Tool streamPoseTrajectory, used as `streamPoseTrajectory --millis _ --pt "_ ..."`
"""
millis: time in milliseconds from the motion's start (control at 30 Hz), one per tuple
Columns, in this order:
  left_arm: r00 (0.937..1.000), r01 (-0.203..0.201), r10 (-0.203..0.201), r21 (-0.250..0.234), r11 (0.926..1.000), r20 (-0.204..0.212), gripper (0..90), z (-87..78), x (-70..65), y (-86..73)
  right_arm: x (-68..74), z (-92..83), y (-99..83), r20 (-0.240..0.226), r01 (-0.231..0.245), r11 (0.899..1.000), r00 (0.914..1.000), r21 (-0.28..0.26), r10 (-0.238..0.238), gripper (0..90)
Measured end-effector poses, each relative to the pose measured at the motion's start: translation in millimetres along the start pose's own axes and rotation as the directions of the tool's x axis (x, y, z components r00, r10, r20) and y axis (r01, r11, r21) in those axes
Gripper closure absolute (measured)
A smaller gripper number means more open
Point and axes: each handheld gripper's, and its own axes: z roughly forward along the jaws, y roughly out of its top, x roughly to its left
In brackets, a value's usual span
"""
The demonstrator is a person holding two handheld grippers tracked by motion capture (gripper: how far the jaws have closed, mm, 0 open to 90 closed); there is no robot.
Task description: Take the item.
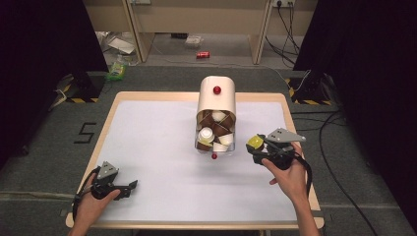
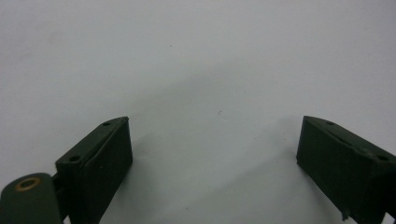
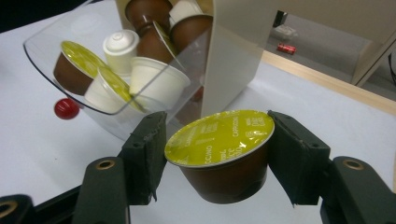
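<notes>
One coffee capsule (image 3: pixel 219 154) sits between the jaws of the right gripper (image 3: pixel 217 156), clamped at its brown sides. It looks light, thin-walled and easy to dent; hold below the rim, gently. The left gripper (image 2: pixel 212 154) is wide, empty.

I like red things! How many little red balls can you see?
2: one red ball on top of the cream dispenser, one at its clear front door. More may be hidden.

capsule dispenser (image 3: pixel 233 42): top cut off | red can (image 1: pixel 202 55): label too small
</notes>
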Motion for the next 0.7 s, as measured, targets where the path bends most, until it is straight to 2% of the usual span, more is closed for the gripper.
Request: streamPoseTrajectory --millis 700 --pt "1.0000 0.002 -0.002 -0.001 1.0000 0.001 9.9 0.0 0.0 0.0 -17.8 8.1 -28.8 0.038 -0.035 0.999 0.9987 0.036 0.034 40.6"
